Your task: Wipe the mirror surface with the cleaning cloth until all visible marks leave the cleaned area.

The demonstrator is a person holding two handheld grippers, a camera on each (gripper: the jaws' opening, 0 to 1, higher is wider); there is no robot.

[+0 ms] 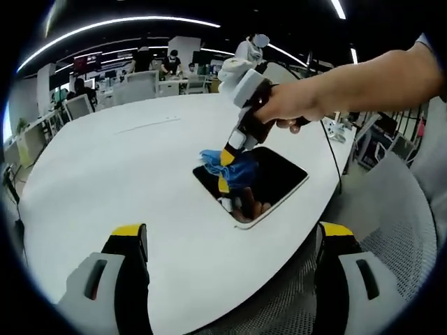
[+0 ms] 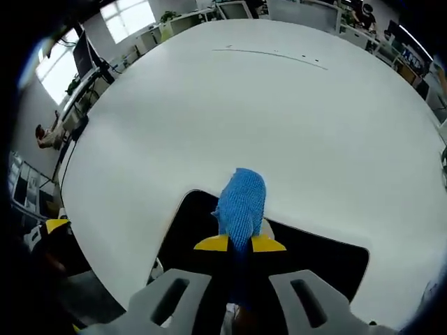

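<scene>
One blue cloth (image 2: 241, 202), one mirror (image 2: 328, 255), right gripper (image 2: 239, 243) gripping cloth, apparently touching mirror

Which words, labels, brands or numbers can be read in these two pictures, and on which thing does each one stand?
No text can be read in either view.
The cleaning cloth, the mirror, the white table and the right gripper show no print at all.
The screens far behind the table in the left gripper view show coloured patches, too small and blurred to read.
</scene>
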